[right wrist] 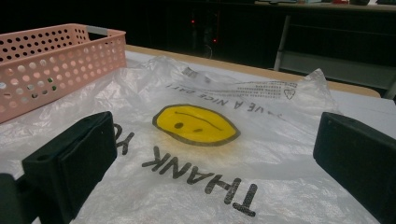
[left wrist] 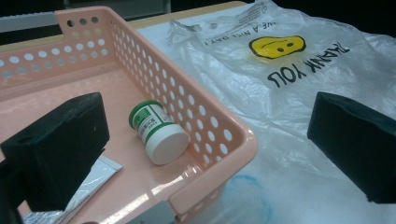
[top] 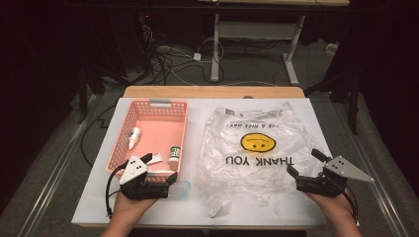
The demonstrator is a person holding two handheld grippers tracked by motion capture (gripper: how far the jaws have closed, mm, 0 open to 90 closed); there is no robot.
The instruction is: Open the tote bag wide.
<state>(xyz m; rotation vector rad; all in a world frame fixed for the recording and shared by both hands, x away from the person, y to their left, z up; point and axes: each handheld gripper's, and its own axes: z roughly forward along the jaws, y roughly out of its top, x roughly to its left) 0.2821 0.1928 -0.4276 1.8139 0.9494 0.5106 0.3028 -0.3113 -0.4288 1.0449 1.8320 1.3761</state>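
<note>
Jaws of both grippers stand wide apart with nothing between them. Near the surface's front edge, the left gripper [top: 159, 171] hovers over the front end of the pink basket [top: 148, 106], which sits along the left edge and holds a green-labelled jar [left wrist: 157, 131], a white dropper bottle [top: 134, 137] and a flat tube [top: 154, 158]. By the front right corner, the right gripper [top: 305, 163] hangs over the right part of the clear plastic bag [top: 237, 177], which lies flat just right of the basket.
</note>
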